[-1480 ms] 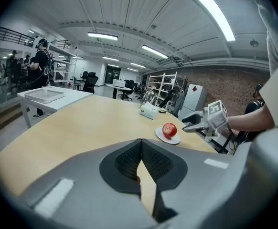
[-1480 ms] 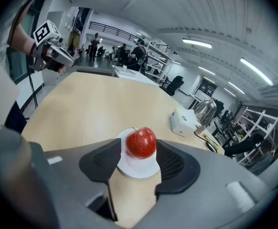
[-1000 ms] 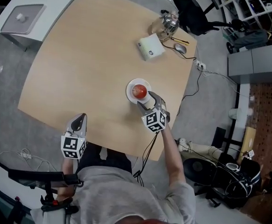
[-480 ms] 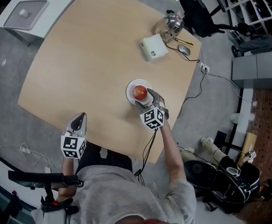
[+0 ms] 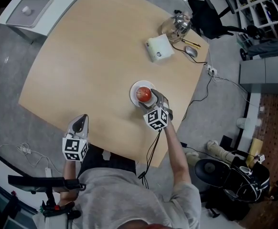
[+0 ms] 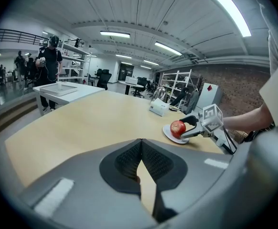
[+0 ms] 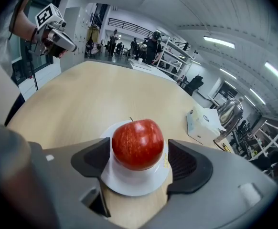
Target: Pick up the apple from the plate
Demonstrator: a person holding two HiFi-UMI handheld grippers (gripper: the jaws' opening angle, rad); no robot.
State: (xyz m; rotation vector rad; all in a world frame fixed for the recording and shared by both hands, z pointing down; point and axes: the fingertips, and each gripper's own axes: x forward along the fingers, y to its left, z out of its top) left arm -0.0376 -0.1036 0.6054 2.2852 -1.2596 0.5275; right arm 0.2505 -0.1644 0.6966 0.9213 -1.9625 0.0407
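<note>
A red apple (image 5: 144,94) (image 7: 137,143) sits upright on a small white plate (image 5: 135,87) (image 7: 129,182) near the right edge of the tan table (image 5: 91,66). My right gripper (image 5: 150,99) (image 7: 139,160) reaches over the plate with its jaws opening, one on each side of the apple. The pads are not pressing on the apple. In the left gripper view, the right gripper (image 6: 191,127) shows beside the apple (image 6: 177,128). My left gripper (image 5: 81,121) (image 6: 141,149) hangs at the table's near edge, shut and holding nothing.
A white box (image 5: 159,48), a metal kettle (image 5: 178,23) and a mouse (image 5: 191,51) lie at the table's far right corner. A white side table (image 5: 26,11) stands at the far left. A black chair (image 5: 210,18) and cables lie beyond the right edge.
My right gripper has moved forward and a little down towards the plate, so its jaws now flank the apple. The left gripper has stayed put.
</note>
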